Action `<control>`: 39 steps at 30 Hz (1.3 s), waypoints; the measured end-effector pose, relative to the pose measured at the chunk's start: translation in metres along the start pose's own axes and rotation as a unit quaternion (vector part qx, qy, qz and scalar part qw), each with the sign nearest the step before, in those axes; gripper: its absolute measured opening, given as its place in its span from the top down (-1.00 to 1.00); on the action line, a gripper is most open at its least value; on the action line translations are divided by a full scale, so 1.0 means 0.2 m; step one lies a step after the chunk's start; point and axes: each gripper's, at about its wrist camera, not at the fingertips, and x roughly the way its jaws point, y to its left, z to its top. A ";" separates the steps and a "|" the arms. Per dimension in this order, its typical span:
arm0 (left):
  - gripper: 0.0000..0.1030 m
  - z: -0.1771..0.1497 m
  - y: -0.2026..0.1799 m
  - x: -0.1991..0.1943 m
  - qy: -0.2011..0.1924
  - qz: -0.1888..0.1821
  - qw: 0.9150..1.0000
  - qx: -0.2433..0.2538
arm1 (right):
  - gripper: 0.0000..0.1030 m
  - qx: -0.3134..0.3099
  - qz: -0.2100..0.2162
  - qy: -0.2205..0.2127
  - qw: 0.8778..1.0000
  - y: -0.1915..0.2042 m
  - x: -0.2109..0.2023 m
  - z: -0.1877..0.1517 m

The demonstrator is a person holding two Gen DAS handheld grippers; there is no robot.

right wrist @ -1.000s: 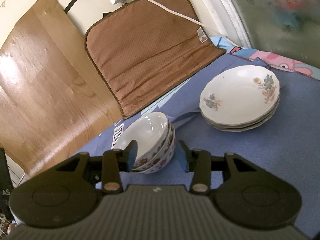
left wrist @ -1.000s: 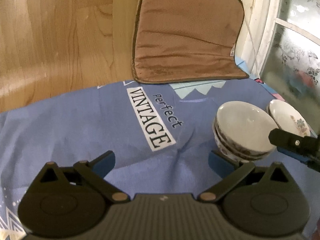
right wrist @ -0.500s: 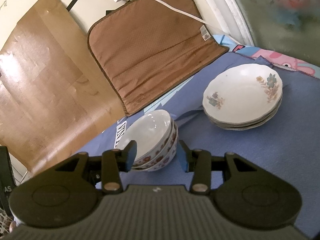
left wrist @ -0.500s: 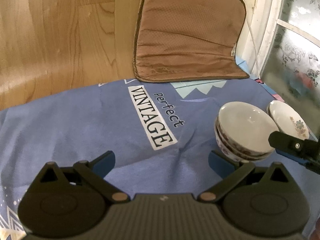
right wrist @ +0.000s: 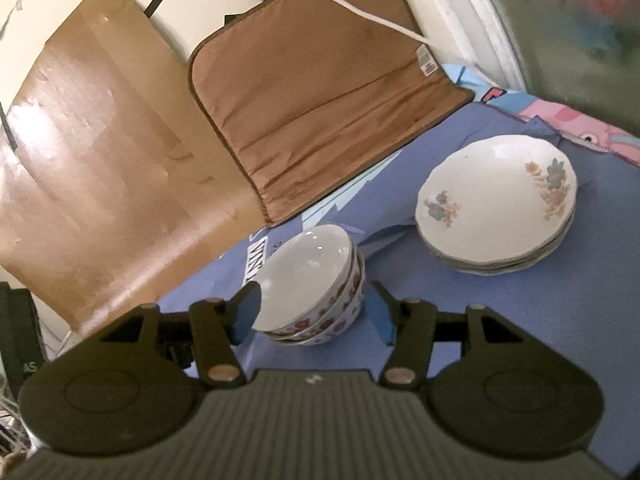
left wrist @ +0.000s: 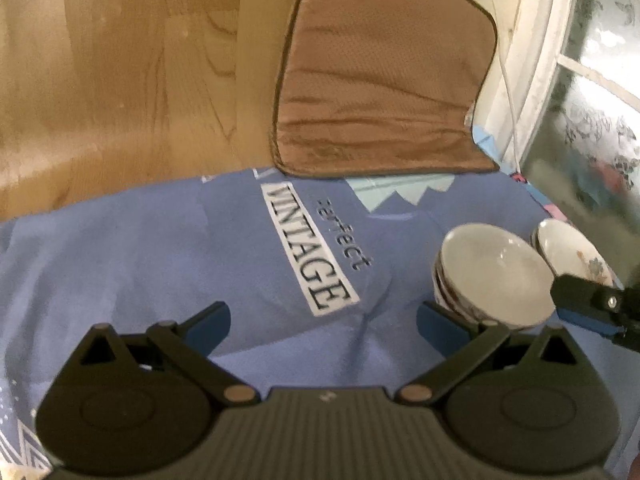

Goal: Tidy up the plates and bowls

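Note:
A stack of white bowls with red floral sides [right wrist: 316, 280] sits on the blue cloth [right wrist: 520, 320], just beyond my right gripper [right wrist: 312, 312], which is open with nothing between its fingers. A stack of white flowered plates [right wrist: 496, 204] sits to the right of the bowls. In the left wrist view the bowl stack [left wrist: 492, 276] and the plates [left wrist: 572, 256] are at the right. My left gripper [left wrist: 324, 320] is open and empty over the cloth, left of the bowls. The other gripper's finger [left wrist: 588, 300] shows at the right edge.
A brown padded mat [right wrist: 312, 92] leans against the wall behind the cloth, with a white cable [right wrist: 360, 12] across it. A wooden board [right wrist: 100, 152] stands at the left. A frosted window [left wrist: 592, 120] lies at the right. The cloth [left wrist: 160, 260] carries a VINTAGE label [left wrist: 308, 248].
Both cameras have pulled back a little and shifted slightly. The bowls and plates have not moved. Both grippers stay open.

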 end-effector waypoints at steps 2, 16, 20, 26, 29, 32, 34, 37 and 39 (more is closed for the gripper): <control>-0.99 0.01 0.00 -0.01 -0.003 0.004 1.000 0.005 | -0.17 0.005 0.005 0.009 1.000 -0.01 0.01 0.01; -0.99 0.12 -0.08 0.03 0.030 -0.038 0.999 -0.013 | -0.18 0.019 0.004 0.013 1.000 -0.05 0.02 0.03; -0.99 0.13 -0.15 0.06 0.038 -0.036 0.999 0.009 | -0.18 0.027 0.004 0.016 0.999 -0.07 0.03 0.03; -0.99 0.14 -0.19 0.11 0.047 -0.027 0.998 0.017 | -0.18 0.027 0.005 0.021 0.999 -0.07 0.05 0.05; -0.99 0.15 -0.20 0.13 0.047 -0.028 0.998 0.018 | -0.18 0.031 0.007 0.023 0.999 -0.08 0.06 0.06; -0.98 0.15 -0.21 0.14 0.042 -0.026 0.999 0.023 | -0.18 0.038 0.010 0.026 0.999 -0.10 0.06 0.06; -0.98 0.15 -0.22 0.14 0.040 -0.025 0.999 0.026 | -0.18 0.040 0.011 0.027 0.999 -0.11 0.06 0.06; -0.98 0.16 -0.22 0.16 0.045 -0.024 0.998 0.028 | -0.18 0.040 0.014 0.029 0.999 -0.11 0.07 0.06; -0.95 0.16 -0.22 0.17 0.048 -0.023 0.998 0.029 | -0.18 0.041 0.014 0.031 0.999 -0.11 0.08 0.05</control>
